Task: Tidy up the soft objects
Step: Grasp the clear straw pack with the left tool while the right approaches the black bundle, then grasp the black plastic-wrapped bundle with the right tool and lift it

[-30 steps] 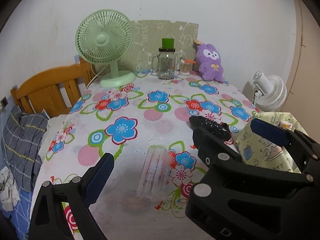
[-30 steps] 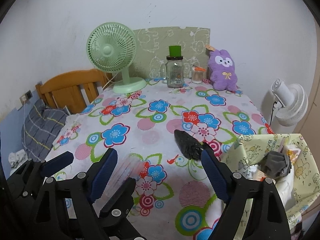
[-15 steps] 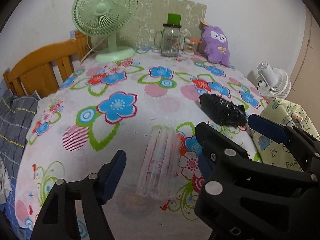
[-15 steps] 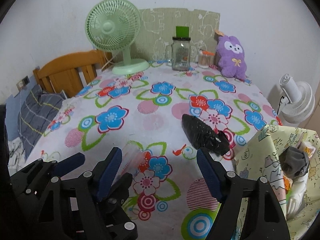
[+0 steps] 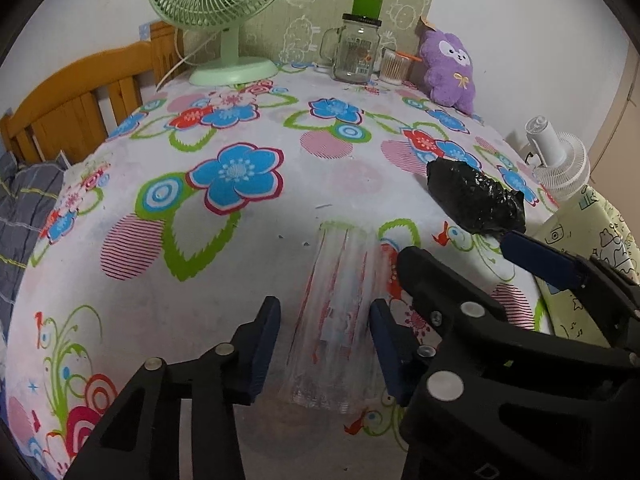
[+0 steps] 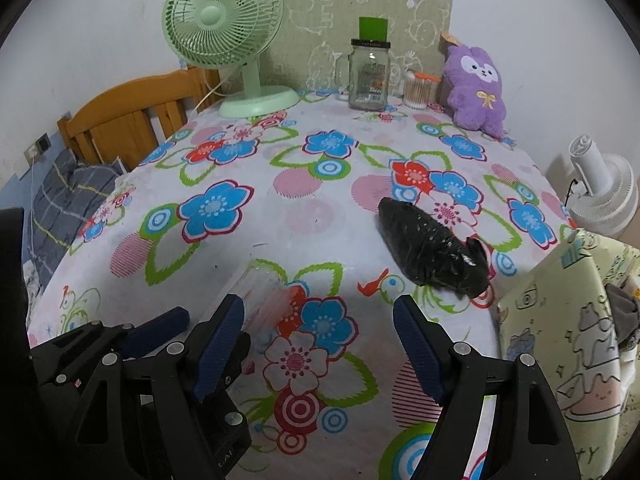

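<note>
The left gripper (image 5: 324, 344), fingers apart, straddles a clear ribbed plastic packet (image 5: 336, 320) on the flowered surface (image 5: 240, 240); the right gripper (image 6: 320, 344) hangs wide apart.

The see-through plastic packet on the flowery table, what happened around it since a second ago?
The left gripper moved forward and down, and its jaws narrowed around the clear plastic packet, one on each side; a firm grip cannot be told. The right gripper edged forward, open and empty. The packet, the black crinkly plastic bundle, the green desk fan and the purple plush toy did not move.

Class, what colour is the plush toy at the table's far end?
Purple plush toy, white face; clearest in right wrist view.
</note>
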`<action>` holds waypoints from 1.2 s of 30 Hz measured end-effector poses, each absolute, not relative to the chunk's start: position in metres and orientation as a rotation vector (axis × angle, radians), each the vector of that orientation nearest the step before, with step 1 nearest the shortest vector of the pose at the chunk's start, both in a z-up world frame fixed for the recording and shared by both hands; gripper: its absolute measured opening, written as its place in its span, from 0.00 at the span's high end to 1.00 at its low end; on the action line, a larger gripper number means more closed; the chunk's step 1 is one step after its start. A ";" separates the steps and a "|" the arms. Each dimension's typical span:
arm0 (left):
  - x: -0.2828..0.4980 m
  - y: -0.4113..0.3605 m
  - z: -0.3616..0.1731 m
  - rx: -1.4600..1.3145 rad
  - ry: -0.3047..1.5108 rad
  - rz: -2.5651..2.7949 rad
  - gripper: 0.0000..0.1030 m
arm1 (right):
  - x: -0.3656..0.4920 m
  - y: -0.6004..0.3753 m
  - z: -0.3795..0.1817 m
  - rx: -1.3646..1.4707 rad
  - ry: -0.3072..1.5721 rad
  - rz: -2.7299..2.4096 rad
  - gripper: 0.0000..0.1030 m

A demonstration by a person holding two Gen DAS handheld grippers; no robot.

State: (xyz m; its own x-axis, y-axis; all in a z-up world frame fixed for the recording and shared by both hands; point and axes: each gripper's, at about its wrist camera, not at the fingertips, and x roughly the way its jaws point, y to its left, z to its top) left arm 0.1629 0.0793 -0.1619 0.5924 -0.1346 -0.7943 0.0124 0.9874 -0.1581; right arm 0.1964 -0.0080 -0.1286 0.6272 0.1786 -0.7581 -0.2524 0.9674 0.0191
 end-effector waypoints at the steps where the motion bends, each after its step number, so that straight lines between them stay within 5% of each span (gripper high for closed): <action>1: 0.163 0.079 -0.162 -0.143 0.932 -0.089 0.60 | 0.198 -0.008 -0.130 -0.089 0.866 0.250 0.22; 10: 0.165 0.073 -0.159 -0.133 0.921 -0.119 0.74 | 0.202 -0.009 -0.131 -0.096 0.857 0.238 0.22; 36: 0.208 0.053 -0.139 -0.071 0.880 -0.081 0.75 | 0.237 -0.038 -0.115 0.035 0.776 0.078 0.22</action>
